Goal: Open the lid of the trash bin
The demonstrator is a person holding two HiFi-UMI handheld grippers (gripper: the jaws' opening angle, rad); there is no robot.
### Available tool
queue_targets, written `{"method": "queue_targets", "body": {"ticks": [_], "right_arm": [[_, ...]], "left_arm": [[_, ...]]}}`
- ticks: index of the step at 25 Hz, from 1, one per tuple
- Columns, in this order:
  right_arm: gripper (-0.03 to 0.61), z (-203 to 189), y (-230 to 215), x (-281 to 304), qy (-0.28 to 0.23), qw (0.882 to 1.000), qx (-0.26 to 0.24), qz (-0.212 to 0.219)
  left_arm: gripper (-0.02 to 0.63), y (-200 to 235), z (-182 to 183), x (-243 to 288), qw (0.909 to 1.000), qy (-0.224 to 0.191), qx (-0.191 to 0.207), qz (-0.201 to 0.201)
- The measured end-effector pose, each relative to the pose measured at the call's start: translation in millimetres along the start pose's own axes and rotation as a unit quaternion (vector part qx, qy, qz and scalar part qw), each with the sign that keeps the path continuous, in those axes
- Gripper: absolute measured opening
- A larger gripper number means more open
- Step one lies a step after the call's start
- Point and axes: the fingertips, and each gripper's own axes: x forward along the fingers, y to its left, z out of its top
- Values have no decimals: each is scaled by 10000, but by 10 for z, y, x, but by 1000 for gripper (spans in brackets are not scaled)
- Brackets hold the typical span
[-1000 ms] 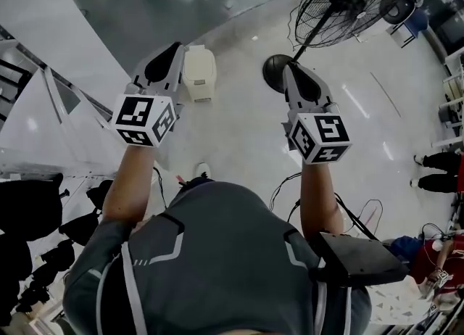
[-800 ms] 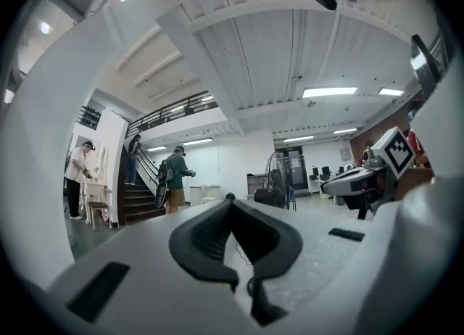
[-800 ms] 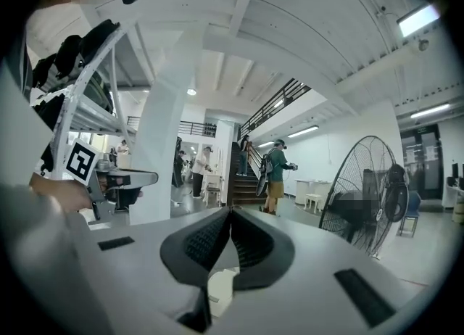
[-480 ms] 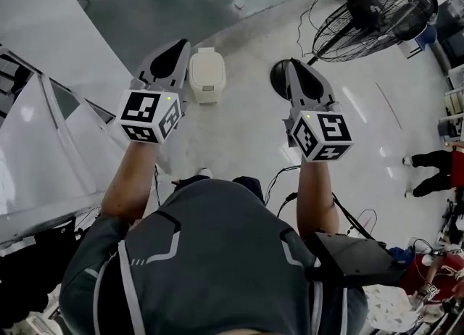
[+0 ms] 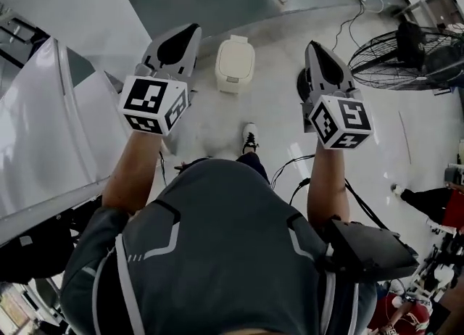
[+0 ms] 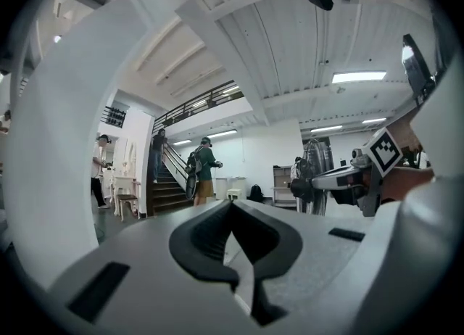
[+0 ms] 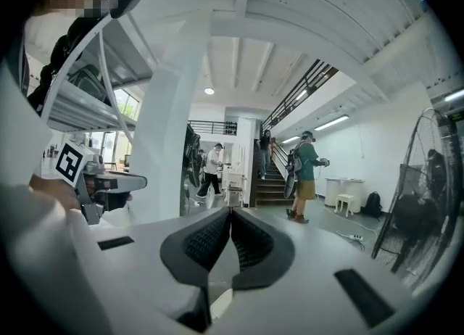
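Only the head view shows the trash bin (image 5: 235, 64), lid down, on the floor (image 5: 275, 101) between the grippers; their own views show left gripper (image 6: 230, 204) and right gripper (image 7: 230, 212) pinched together, empty.

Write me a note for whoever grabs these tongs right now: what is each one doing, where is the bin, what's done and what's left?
Left tongs: shut, holding nothing, held out level.
Right tongs: shut, holding nothing, held out about level.
Bin: on the floor ahead of the person; from the head view it sits between the two tongs. Neither touches it.
Lid: looks closed.
Done: nothing on the bin yet.
Left: get to the bin, bring one of the tongs down to the lid and lift it open.
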Motion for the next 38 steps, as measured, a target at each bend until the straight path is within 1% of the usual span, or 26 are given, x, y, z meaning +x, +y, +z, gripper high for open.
{"method": "queue_targets", "body": {"ticks": [3, 10, 15, 18, 21, 23, 26, 28, 31, 35, 38], "right_arm": [[28, -6, -137, 301, 31, 9996, -105, 247], [28, -69, -553, 880, 97, 9966, -169, 803], [28, -160, -862, 1176, 152, 9942, -148, 1052], [28, -227, -1031, 1329, 171, 9931, -16, 1163], [28, -300, -1177, 1447, 138, 9923, -3, 1235], [28, -379, -1218, 1538, 191, 9922, -33, 1233], [29, -543, -1211, 1714, 337, 9928, 13, 1147], [29, -689, -1220, 1863, 426, 9941, -72, 992], [31, -1053, -1172, 2009, 782, 9935, -170, 815], [31, -1501, -1053, 2131, 1196, 9898, -166, 751], [31, -1849, -980, 2251, 1432, 9864, -191, 783]], "left_arm": [[9, 75, 8, 144, 9998, 65, 74, 177], [9, 100, -78, 694, 9979, 274, 50, 577], [9, 54, -135, 1122, 9963, 491, 93, 704], [9, 58, -185, 1345, 9954, 634, 149, 708], [9, 22, -278, 1570, 9947, 743, 515, 483], [9, 53, -417, 1674, 9923, 926, 711, 403], [9, 192, -653, 1783, 9903, 1167, 671, 329], [9, 293, -820, 1891, 9891, 1282, 703, 193], [11, 399, -1138, 1973, 9869, 1482, 638, -21], [11, 451, -1627, 1998, 9778, 1929, 760, -317], [11, 447, -1976, 2046, 9712, 2177, 838, -489]]}}
